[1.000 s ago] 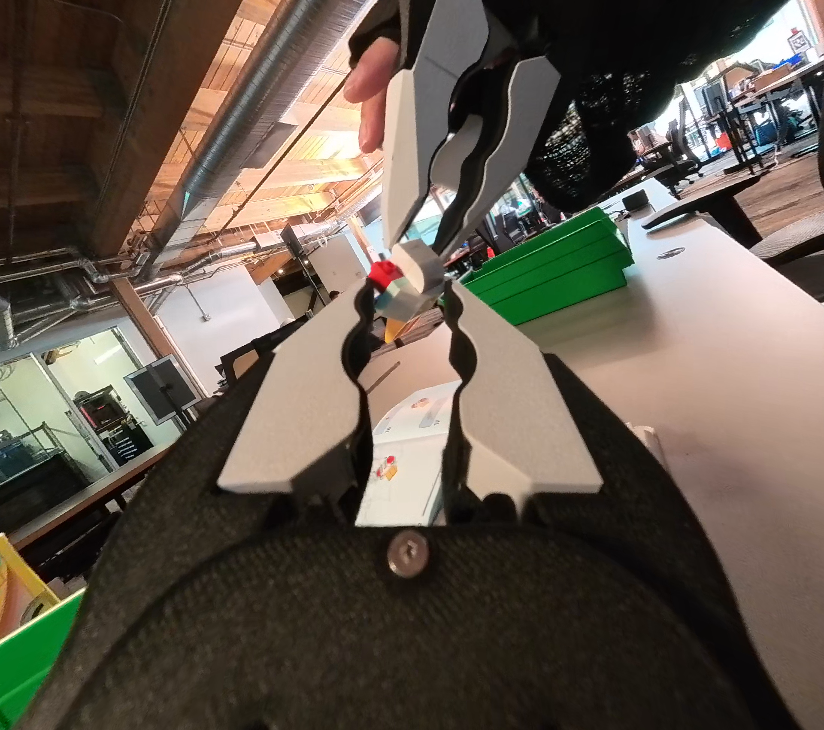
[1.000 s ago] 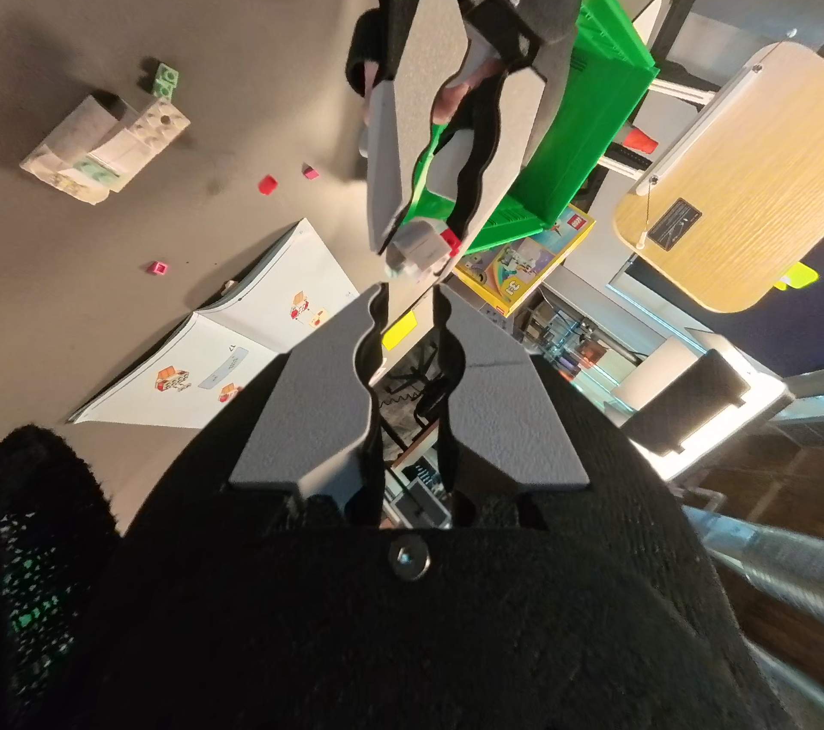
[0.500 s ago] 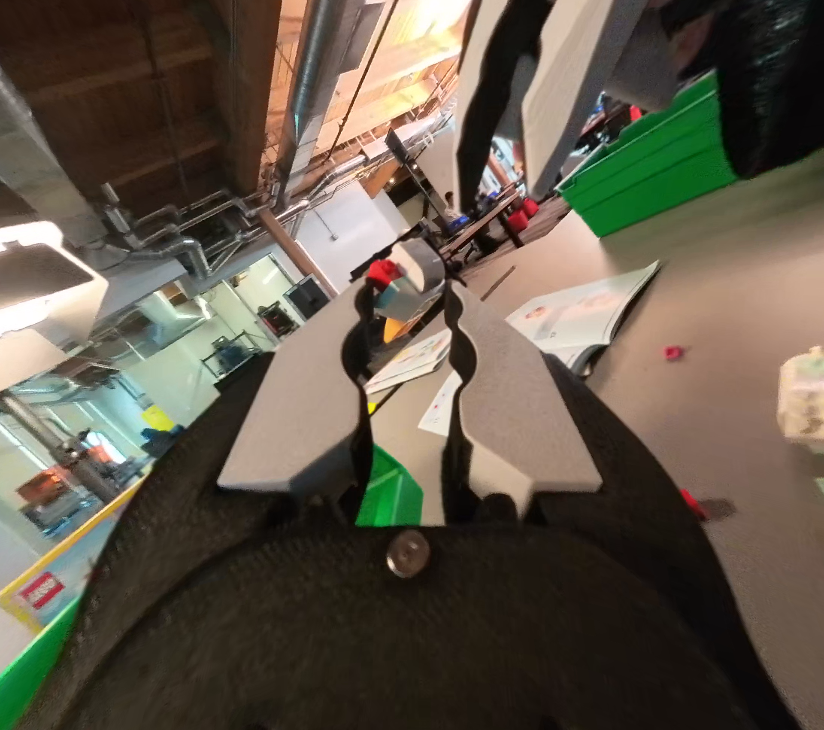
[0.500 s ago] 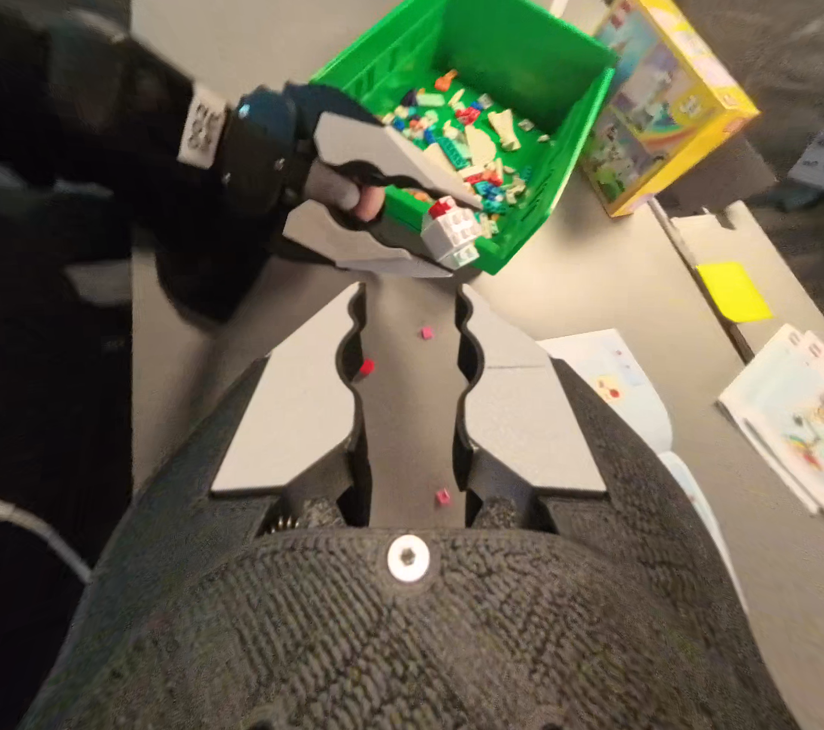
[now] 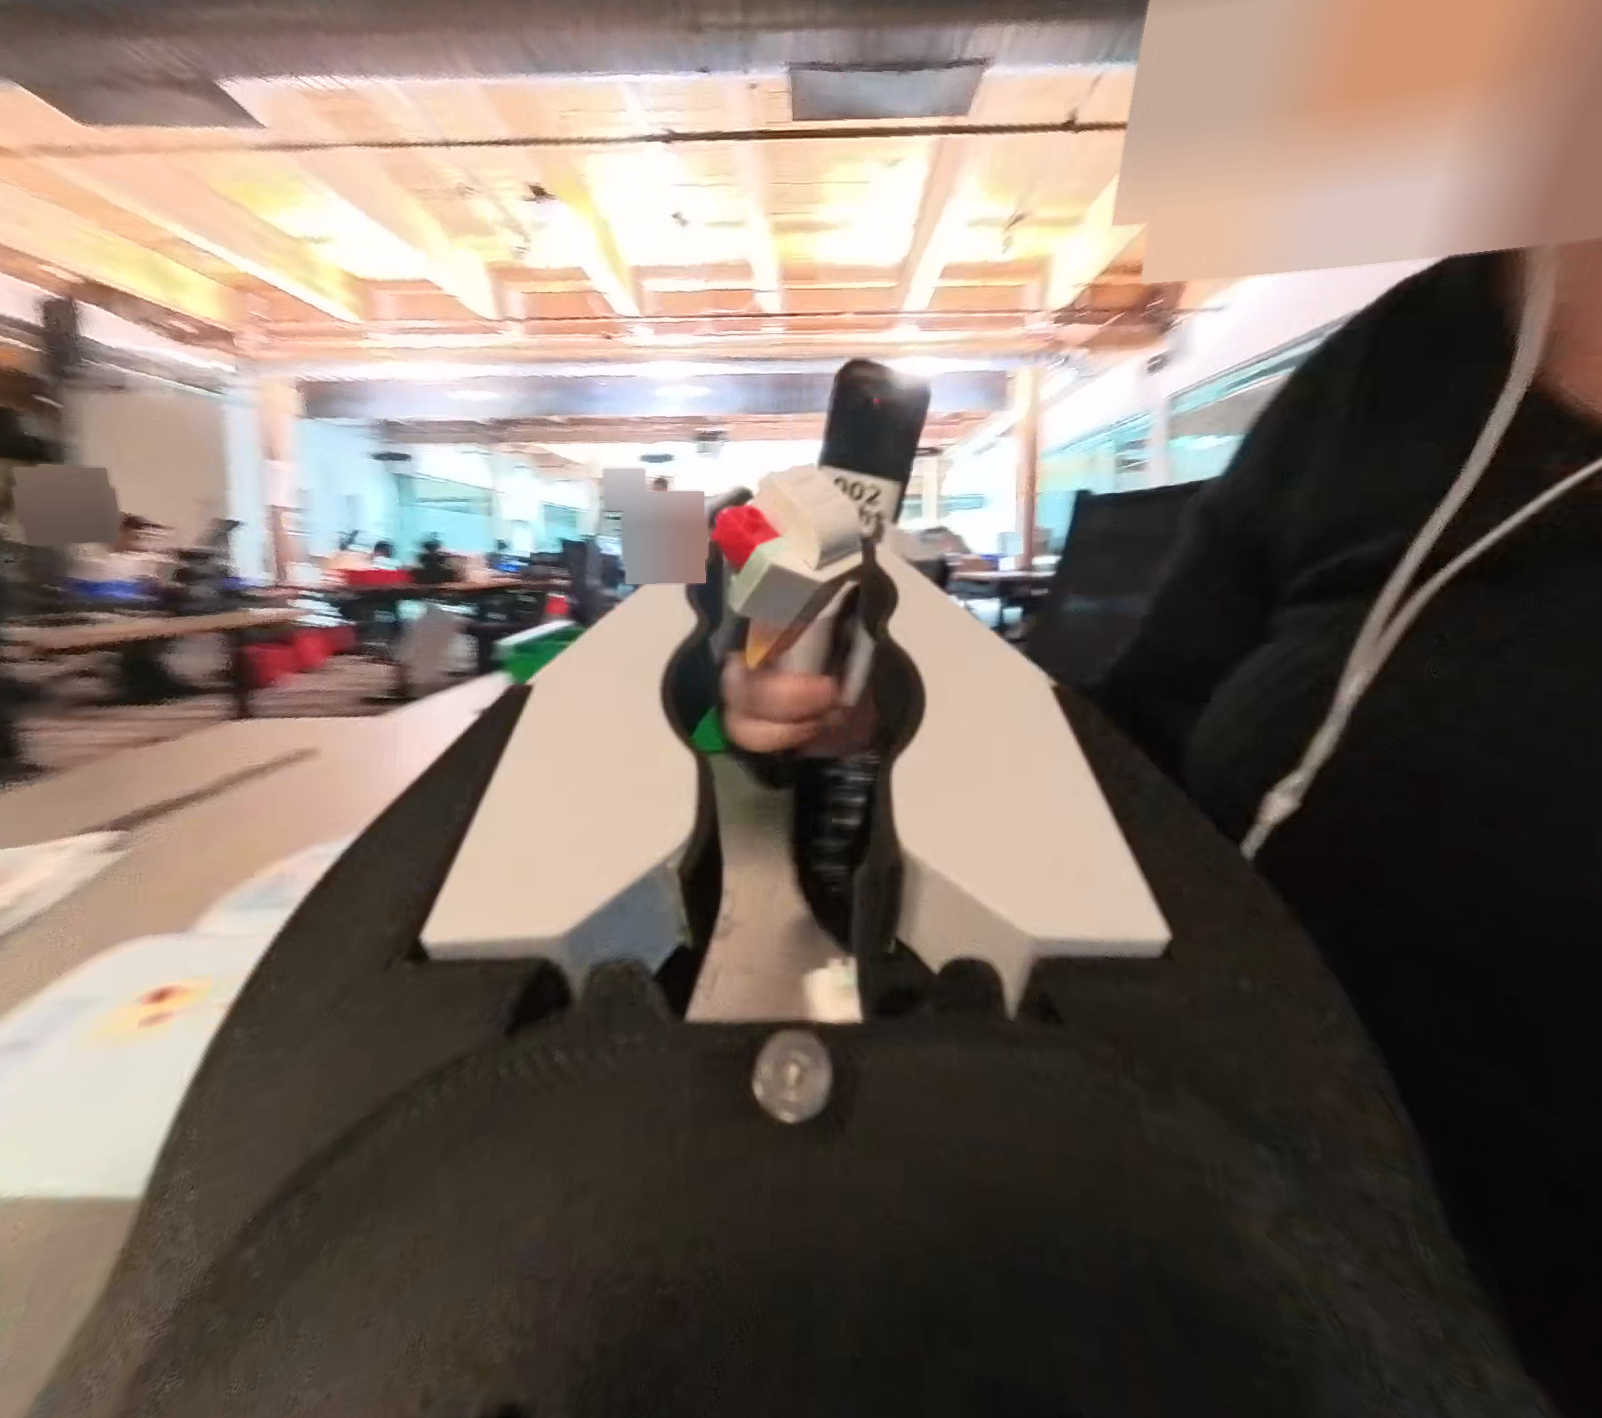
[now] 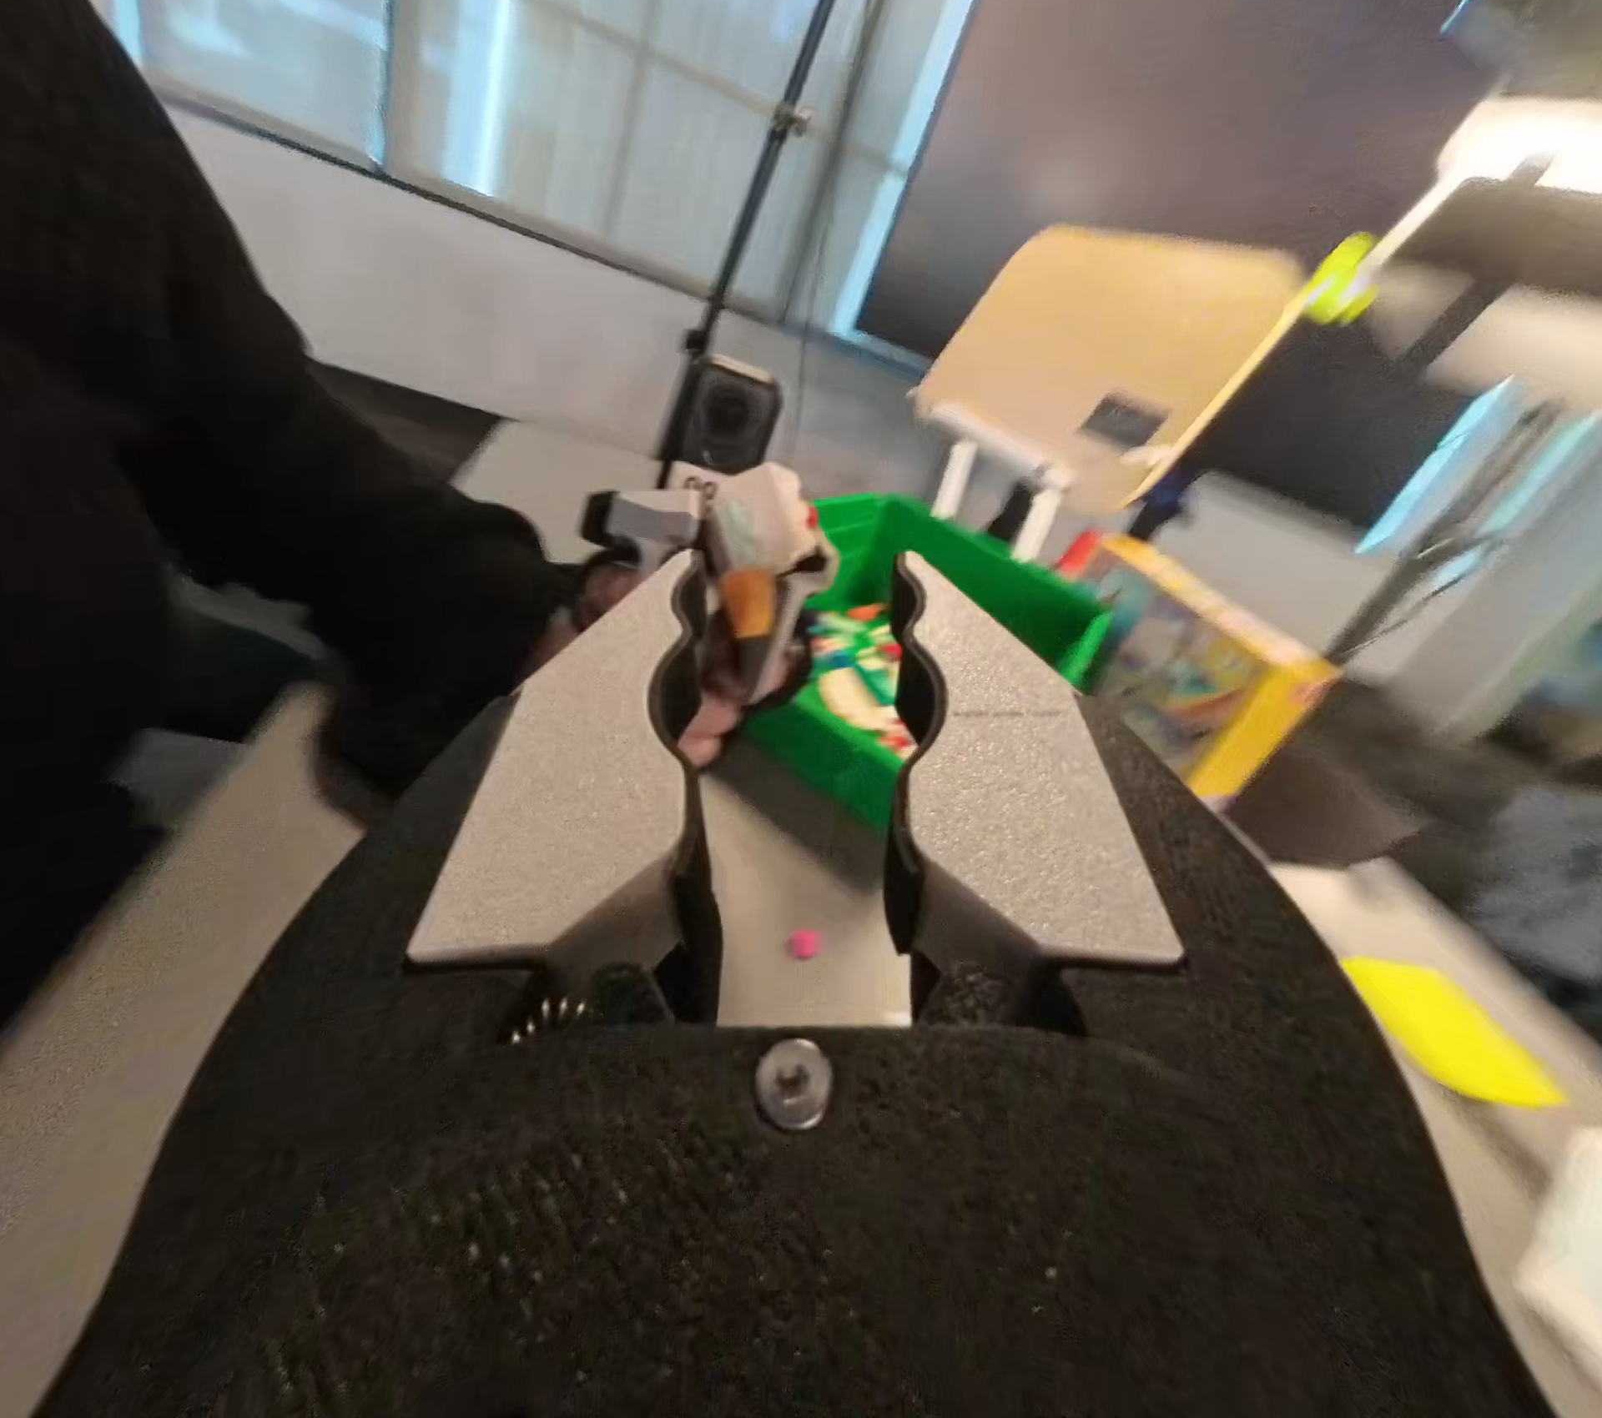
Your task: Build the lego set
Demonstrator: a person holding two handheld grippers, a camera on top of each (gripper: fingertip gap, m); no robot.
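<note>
Both grippers are up off the table and facing each other. The left gripper [image 5: 793, 588] has its fingers pinched in on a small lego model [image 5: 784, 562], white and grey with a red brick on top and an orange cone below. It holds it at the very tips, high in the air, probably so the underside stays free for the next piece.

The right gripper [image 6: 793, 579] carries nothing: its fingers stand apart with a clear gap between them, and through that gap you see the model [image 6: 763, 553] in the other tool's grip, just ahead of the right fingertips. My guess is it's lining up to press or steady the model, or else turning off to fetch a brick.

Behind sits the green bin [image 6: 971, 579] of loose bricks, within easy reach on the grey table [image 6: 806, 882], with the yellow set box [image 6: 1214, 692] beside it. One stray pink stud [image 6: 804, 943] lies on the table between the right fingers. An open instruction booklet [image 5: 95, 1030] lies near the left side.

As for writing: there's a white label with dark characters on the far tool, and printing on the box, too blurred to matter.
</note>
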